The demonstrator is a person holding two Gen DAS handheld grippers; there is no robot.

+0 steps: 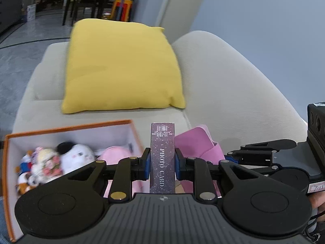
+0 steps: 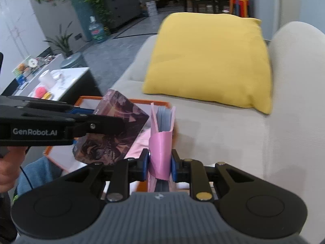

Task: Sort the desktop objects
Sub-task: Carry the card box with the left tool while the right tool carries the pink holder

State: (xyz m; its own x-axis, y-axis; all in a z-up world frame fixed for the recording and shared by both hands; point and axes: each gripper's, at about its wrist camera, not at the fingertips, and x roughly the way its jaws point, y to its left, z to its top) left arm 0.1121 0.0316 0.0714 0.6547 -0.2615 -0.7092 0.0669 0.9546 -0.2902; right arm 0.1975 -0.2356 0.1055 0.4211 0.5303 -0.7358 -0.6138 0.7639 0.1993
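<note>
between the pads of the left hand-held gripper (image 1: 162, 162) a stiff, light card box (image 1: 162, 158) is standing upright, pinched on its narrow sides over the orange bin (image 1: 69, 127). the right hand-held gripper (image 2: 160, 162) is squeezing a pink album (image 2: 161, 142); its floppy cover is probably slippery, so gripping mid-spine looks safest.

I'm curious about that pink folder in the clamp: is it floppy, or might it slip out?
The pink folder probably flexes: its cover curves around the grey sheets inside. The right gripper pinches only its lower part, so the top may splay. Its smooth cover could slide.
</note>
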